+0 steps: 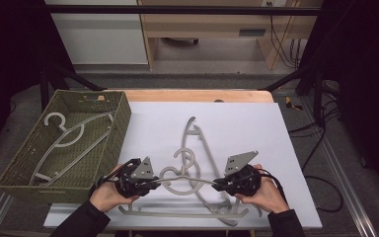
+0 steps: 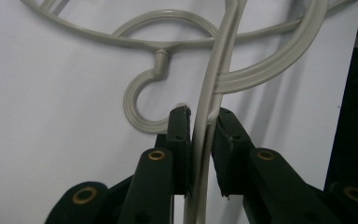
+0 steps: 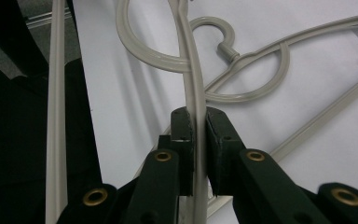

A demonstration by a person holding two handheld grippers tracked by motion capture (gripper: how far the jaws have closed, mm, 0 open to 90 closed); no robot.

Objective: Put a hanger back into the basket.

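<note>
Both claws are on the same grey hanger (image 1: 187, 180) now, low in the middle of the high view, on the white tabletop (image 1: 256, 123). The left claw (image 1: 154, 183) has it by one shoulder arm, the right claw (image 1: 218, 184) by the other, with the hook between them. This looks like the pick-up step: a two-handed grasp on the top hanger of the loose pile.

In the left gripper view the left claw (image 2: 200, 122) has its jaws nearly together, the hanger's arm running straight up between the pads, the right-hand pad touching it, the other with barely a sliver of gap. In the right gripper view the right claw (image 3: 196, 119) is clamped hard on its arm, both pads flat against the plastic.

Another hanger (image 1: 197, 143) lies tangled underneath, stretching toward the upper middle of the frame, its hook overlapping the held one's.

Next move, by my reading: lift level and free the hook from its neighbour, then carry it left to the woven basket (image 1: 121, 129), where one hanger (image 1: 71, 140) already lies. The risk is dragging the second one along.
</note>
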